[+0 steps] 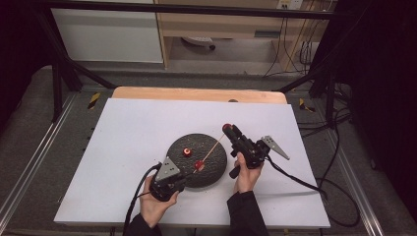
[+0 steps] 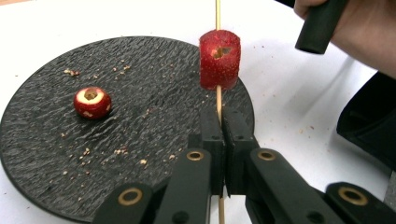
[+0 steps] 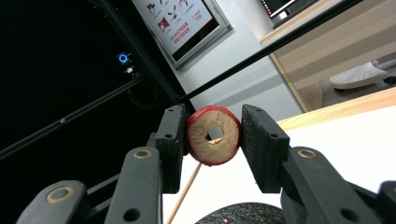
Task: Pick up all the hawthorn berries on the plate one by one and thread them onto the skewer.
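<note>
A thin wooden skewer (image 2: pixel 218 100) is clamped between the shut jaws of my left gripper (image 2: pixel 220 115), over the near edge of a black round plate (image 1: pixel 211 172). A red cored fruit piece (image 2: pixel 220 58) is threaded on the skewer just beyond the jaws. My right gripper (image 3: pixel 213 129) is shut on a red ring-shaped fruit slice (image 3: pixel 205 148) with a hole through its middle, held up beyond the plate's right side. The skewer's (image 3: pixel 186 192) far end runs up to the slice's lower edge. A second small red cored piece (image 2: pixel 92 102) lies on the plate.
The plate (image 2: pixel 42 140) is strewn with crumbs and sits mid-table on a white sheet (image 1: pixel 133 132). A wooden table edge (image 1: pixel 196 93) runs along the back. Cables (image 1: pixel 300 182) trail from both grippers toward the front and right. The right hand (image 2: pixel 369 32) is close to the skewer.
</note>
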Demonstrator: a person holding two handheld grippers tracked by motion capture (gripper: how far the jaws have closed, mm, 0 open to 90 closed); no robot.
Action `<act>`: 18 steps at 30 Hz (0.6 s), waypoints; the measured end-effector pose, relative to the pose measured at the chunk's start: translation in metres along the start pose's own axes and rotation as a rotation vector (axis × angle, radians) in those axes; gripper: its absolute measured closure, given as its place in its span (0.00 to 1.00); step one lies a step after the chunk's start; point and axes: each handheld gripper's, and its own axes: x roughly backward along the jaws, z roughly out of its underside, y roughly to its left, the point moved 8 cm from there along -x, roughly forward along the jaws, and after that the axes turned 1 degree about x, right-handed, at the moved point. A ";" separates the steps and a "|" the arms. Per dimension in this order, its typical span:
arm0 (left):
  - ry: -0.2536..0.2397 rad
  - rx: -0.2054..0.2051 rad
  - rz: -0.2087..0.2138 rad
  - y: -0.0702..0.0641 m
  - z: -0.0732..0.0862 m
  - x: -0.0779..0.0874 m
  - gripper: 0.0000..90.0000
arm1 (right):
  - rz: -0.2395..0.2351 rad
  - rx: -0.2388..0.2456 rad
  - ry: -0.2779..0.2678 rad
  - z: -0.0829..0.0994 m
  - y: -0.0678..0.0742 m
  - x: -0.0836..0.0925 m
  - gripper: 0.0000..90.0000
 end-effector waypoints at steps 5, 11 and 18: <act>-0.010 0.015 -0.010 -0.002 -0.004 -0.003 0.98 | -0.006 0.003 -0.003 0.002 0.001 0.001 0.68; -0.027 0.028 -0.016 -0.006 -0.009 -0.007 0.98 | -0.014 -0.002 -0.012 0.003 0.003 0.001 0.68; -0.029 0.021 -0.030 -0.008 -0.015 -0.014 0.98 | -0.021 -0.006 -0.011 0.005 0.006 0.005 0.68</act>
